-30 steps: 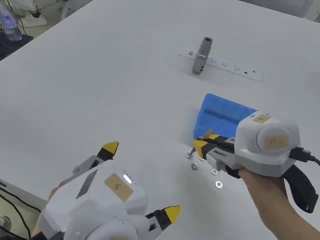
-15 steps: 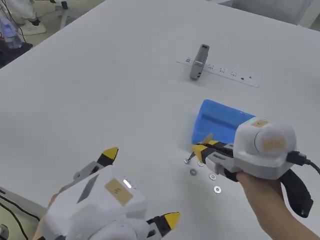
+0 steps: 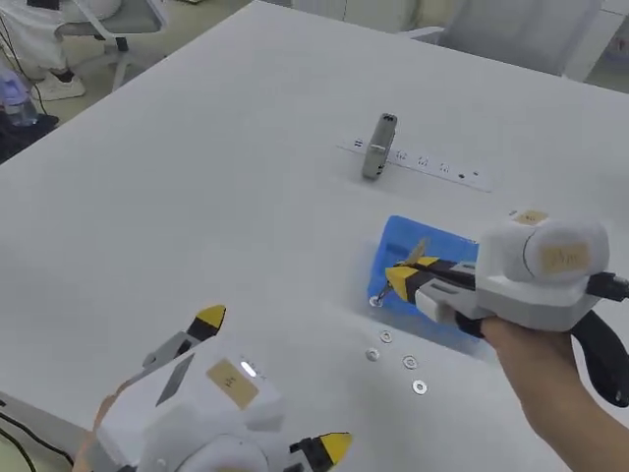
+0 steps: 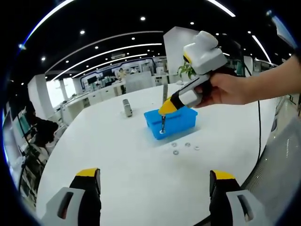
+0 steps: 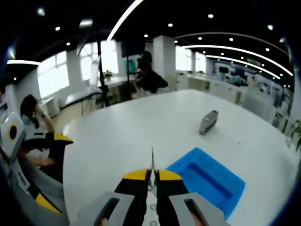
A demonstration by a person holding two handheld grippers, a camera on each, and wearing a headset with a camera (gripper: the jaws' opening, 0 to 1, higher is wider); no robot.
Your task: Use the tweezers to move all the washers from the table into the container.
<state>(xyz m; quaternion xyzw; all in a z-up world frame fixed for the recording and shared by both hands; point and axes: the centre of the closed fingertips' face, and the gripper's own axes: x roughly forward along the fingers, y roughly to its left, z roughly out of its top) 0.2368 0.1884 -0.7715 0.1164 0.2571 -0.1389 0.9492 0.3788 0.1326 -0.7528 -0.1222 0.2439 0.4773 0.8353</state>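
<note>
The blue container (image 3: 437,258) is an open tray toward the right of the white table (image 3: 197,197). In the right gripper view, the part of its floor (image 5: 207,181) that shows is plain blue. In the head view the right gripper (image 3: 398,278) covers much of the tray, so I cannot tell what lies inside.

The right gripper's jaws are pinched almost together on the tweezers (image 5: 152,162), which point down at the tray's near-left corner. At their tip there seems to be a washer (image 3: 376,300) – it is small and hard to make out – right against the tray's wall. Four more washers (image 3: 410,363) lie loose on the table just in front of the container, close to one another.

The left gripper (image 3: 270,382) is low at the near-left with its jaws spread wide and nothing between them – well apart from the tray.

A power strip (image 3: 423,162) with a grey block (image 3: 378,147) on it lies beyond the container. Broad bare table stretches left and beyond, out to its far edge.
</note>
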